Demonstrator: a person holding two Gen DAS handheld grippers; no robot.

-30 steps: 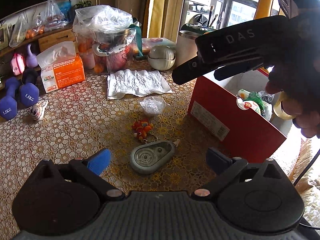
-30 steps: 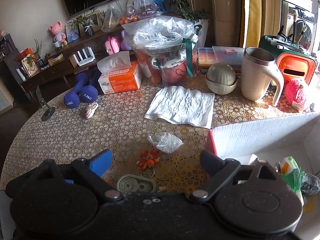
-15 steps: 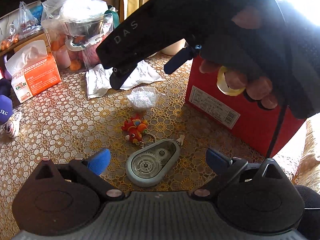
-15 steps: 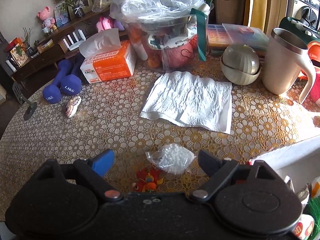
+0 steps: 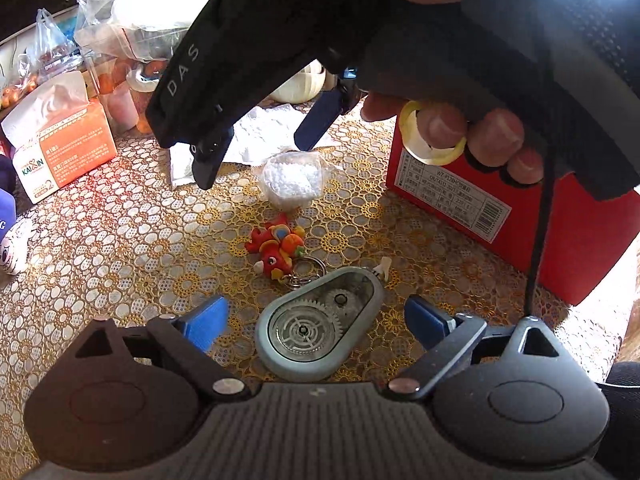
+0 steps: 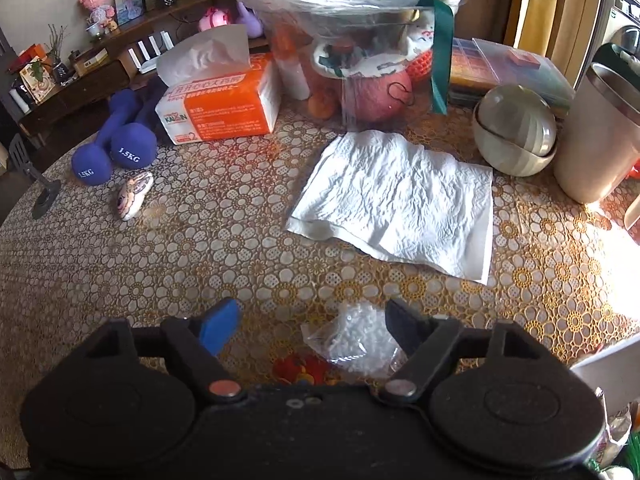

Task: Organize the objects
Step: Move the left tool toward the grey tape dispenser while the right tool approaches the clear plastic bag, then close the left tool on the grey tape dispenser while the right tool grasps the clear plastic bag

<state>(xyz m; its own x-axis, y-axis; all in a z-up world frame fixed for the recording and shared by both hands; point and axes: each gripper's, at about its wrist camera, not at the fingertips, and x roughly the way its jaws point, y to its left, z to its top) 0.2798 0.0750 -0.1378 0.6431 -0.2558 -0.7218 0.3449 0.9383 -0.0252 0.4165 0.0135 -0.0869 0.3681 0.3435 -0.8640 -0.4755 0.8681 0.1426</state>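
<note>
Left wrist view: my left tool (image 5: 312,320) has dropped toward the grey gear-window case (image 5: 318,326) on the desk (image 5: 120,240). Its jaws have just been closing a little but stand wide, the case between them and untouched. Since a second ago, the right tool (image 5: 256,148) has swung in from over the red box (image 5: 568,236) and now hangs above the small bag of white beads (image 5: 294,178), with the red fish keyring (image 5: 276,250) lying between bag and case.

Right wrist view: my right tool (image 6: 310,326) has sunk lower, its jaws just narrowing yet apart, the bead bag (image 6: 356,342) near the dark right finger, not pinched. I judge two pickups are about to start, both bound for the box.
</note>
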